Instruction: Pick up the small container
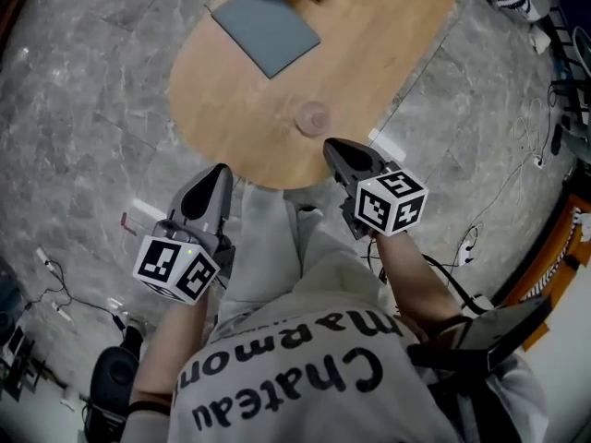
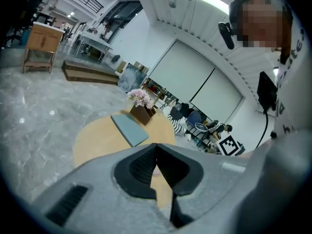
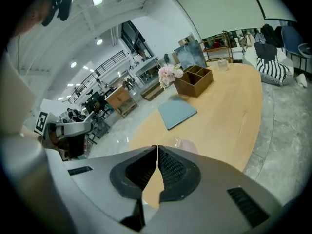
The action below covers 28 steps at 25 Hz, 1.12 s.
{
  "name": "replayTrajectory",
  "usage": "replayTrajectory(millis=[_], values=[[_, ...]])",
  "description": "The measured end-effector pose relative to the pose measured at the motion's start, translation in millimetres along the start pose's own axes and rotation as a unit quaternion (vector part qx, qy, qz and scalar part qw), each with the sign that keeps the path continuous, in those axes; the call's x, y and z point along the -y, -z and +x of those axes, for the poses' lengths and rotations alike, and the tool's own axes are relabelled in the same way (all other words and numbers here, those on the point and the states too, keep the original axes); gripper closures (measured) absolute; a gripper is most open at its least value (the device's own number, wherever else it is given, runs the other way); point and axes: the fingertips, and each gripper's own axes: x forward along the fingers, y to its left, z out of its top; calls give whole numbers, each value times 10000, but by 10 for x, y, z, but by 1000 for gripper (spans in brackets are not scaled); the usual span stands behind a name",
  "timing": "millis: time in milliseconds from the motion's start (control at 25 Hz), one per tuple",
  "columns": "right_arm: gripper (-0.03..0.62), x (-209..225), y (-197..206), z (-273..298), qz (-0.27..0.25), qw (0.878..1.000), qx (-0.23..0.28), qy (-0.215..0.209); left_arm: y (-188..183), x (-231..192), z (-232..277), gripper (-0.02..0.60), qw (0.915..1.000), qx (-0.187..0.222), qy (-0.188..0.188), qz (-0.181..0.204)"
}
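The small container [image 1: 312,118] is a clear, low round pot standing on the oval wooden table [image 1: 388,44] near its front edge. In the right gripper view the container [image 3: 184,144] peeks out just beyond the jaw tips. My right gripper [image 1: 333,146] hovers at the table's near edge, a little right of and short of the pot; its jaws [image 3: 157,148] are shut with nothing between them. My left gripper [image 1: 221,170] hangs off the table's front left edge, over the floor, also shut and empty [image 2: 156,146].
A grey-blue flat pad [image 1: 266,26] lies farther back on the table. A wooden box [image 3: 194,79] with pink flowers [image 3: 168,73] stands at the far end. Cables [image 1: 476,238] trail over the grey stone floor at right.
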Motion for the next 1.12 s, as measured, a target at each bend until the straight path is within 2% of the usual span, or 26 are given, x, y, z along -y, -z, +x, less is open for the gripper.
replayTrajectory(millis=[120,320,560,640,680,720,840,1120], values=[[580,169,139,133,-268,9993,-199,146,155,-50,158,568,9999,-96,80,-68],[580,344,281,318,-577,9974,-412,120,394,-145,308,568,9997,-180,71,-151],[577,432,292,469,-863,9960,-201,123,642,-301,356,568,9990,-388,-180,158],[543,433,284,499,-987,9950,-86,137,698,-362,358,568,9989,-394,-210,130],[452,429,288,518,-1044,9944,-57,131,725,-390,358,568,9989,-393,-223,96],[405,423,290,537,-1107,9938,-29,125,750,-414,358,568,9989,-393,-233,60],[404,421,239,571,-1345,9905,183,207,792,-444,370,569,9990,-379,-232,14],[376,427,110,683,-1646,9833,715,309,870,-407,397,569,9986,-451,-52,271]])
